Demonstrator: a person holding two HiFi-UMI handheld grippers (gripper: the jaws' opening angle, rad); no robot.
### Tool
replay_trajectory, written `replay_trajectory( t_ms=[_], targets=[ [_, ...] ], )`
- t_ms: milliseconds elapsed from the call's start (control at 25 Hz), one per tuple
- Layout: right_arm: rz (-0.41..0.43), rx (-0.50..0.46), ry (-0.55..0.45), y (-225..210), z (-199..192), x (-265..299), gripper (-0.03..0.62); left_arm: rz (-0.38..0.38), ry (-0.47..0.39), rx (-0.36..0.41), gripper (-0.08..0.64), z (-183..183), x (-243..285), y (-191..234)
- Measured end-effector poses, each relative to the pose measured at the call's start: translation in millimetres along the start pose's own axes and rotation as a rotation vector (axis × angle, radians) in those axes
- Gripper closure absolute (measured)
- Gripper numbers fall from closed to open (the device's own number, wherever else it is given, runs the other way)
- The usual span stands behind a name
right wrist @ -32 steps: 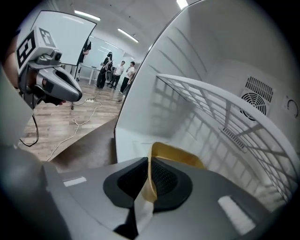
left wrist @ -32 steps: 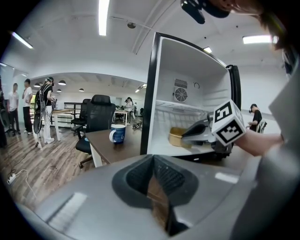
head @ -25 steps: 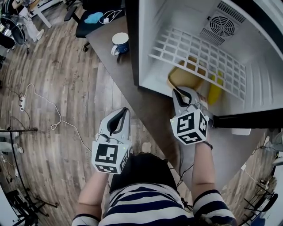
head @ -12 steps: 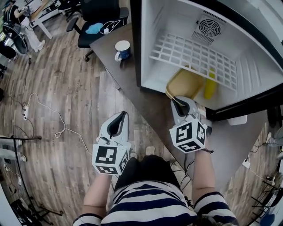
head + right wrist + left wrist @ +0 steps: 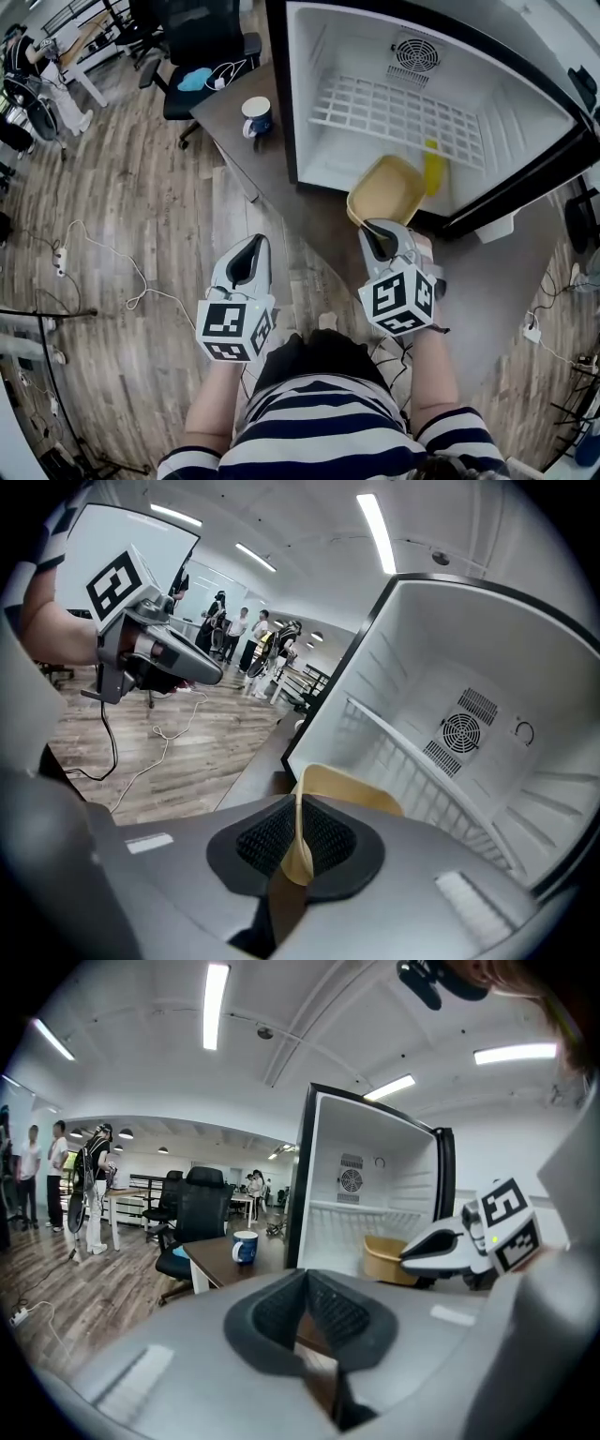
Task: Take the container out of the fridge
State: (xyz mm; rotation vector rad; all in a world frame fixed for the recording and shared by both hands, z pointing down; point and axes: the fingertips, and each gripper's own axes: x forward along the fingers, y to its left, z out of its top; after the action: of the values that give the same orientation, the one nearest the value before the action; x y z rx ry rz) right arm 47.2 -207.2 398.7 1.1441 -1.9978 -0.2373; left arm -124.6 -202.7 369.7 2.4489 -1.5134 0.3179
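From the head view, the right gripper (image 5: 375,232) meets the near rim of the shallow tan plastic container (image 5: 386,190). The container sits at the open front of the white fridge (image 5: 319,94), just beside a yellow bottle (image 5: 433,167). The left gripper (image 5: 249,261) hangs well apart from it, beside the brown worktop (image 5: 267,178).

In the left gripper view, its jaws are together with nothing between them.

In the right gripper view, the jaws are clamped almost together on the container's thin rim, one pad on each side.

Container (image 5: 386,190) at fridge (image 5: 323,155) front edge; bottle (image 5: 432,167) just right; mug (image 5: 256,115) on table (image 5: 246,159) left of fridge.
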Motion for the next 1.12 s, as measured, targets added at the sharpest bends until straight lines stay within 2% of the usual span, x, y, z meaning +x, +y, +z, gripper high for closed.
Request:
replay_trajectory(
  t_ms=[640, 1120],
  targets=[
    [-0.077, 0.083, 0.059, 16.4, -32.8, -67.4, 0.572, -0.022, -0.014, 0.003, 0.560, 3.9, -25.3, -3.1],
    [-0.044, 0.189, 0.077, 42.2, -59.9, -76.6, 0.572, 0.004, 0.018, -0.013, 0.560, -17.9, -33.3, 1.8]
  ],
)
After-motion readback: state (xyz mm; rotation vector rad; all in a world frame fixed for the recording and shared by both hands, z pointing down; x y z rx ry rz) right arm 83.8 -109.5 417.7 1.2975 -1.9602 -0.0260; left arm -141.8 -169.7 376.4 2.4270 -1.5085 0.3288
